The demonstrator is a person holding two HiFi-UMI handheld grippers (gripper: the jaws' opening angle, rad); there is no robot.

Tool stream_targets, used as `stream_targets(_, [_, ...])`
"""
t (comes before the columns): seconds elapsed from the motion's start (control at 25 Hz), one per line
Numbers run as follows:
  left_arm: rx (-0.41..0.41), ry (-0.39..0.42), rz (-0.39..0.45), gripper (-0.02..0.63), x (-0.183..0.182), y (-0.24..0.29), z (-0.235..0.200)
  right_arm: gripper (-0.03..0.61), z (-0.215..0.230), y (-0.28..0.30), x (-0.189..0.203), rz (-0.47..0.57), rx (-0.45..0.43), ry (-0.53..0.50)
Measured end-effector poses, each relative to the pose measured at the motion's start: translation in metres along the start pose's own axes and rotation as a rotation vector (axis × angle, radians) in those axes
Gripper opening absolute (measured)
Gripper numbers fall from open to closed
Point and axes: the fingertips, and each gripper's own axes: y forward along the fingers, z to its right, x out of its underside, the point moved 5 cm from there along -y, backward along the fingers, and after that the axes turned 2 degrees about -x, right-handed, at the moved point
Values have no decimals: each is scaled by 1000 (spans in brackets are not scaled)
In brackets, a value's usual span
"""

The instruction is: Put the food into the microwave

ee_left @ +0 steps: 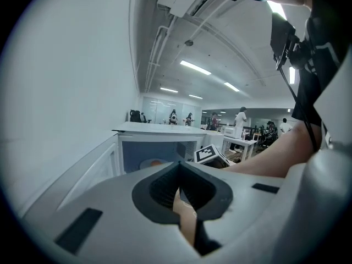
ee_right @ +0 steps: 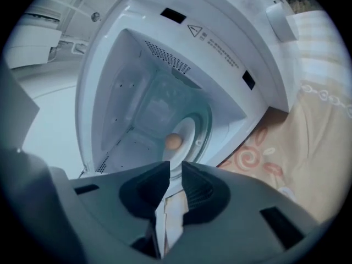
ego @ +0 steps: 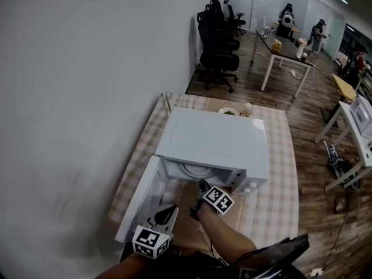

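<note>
Small, round and orange-brown, the food (ee_right: 173, 141) is seen on the white plate (ee_right: 190, 130) inside the open microwave (ego: 212, 141); its kind cannot be made out. The left tool (ee_left: 177, 187) is closed, jaws together; the right tool (ee_right: 175, 172) is slightly apart, nothing between. The checked-cloth bench (ego: 279, 173) is set against a white wall (ego: 87, 97), with chairs (ego: 220, 39) beyond.

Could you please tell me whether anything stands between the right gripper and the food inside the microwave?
Nothing visible does. The door is swung open to the side. The right gripper, its jaws slightly apart and empty, looks straight into the microwave at the food on its plate.
</note>
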Motion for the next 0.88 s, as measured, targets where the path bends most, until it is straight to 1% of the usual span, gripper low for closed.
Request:
stream_targets(0.2, [-15,6,26,8,-9,-9,17,37,-7,-34,1,-42,-54,-106])
stream_targets(0.32, [-30,19,34,8,-11,-15,26,29,-20,-53,-2,-67,-109,-204])
stream_targets(0.48, [-43,5,41,8,-7,-23,41,23,-35,-83,-4,-90,-172,-329])
stream_targets(0.56, [-52,-3,52,8,-8,-28,49,22,-45,-100,-6,-84,-221,-403])
stream_targets(0.64, [-60,-15,66,8,-9,-33,56,20,-53,-116,-9,-75,-261,-502])
stream_targets(0.76, [-77,-42,81,8,-10,-39,62,15,-60,-136,-13,-74,-269,-624])
stream_targets(0.8, [-84,-41,84,8,-11,-42,64,14,-63,-143,-12,-77,-281,-658])
stream_targets(0.88, [-95,-14,87,8,-13,-48,70,13,-70,-160,-11,-80,-312,-739])
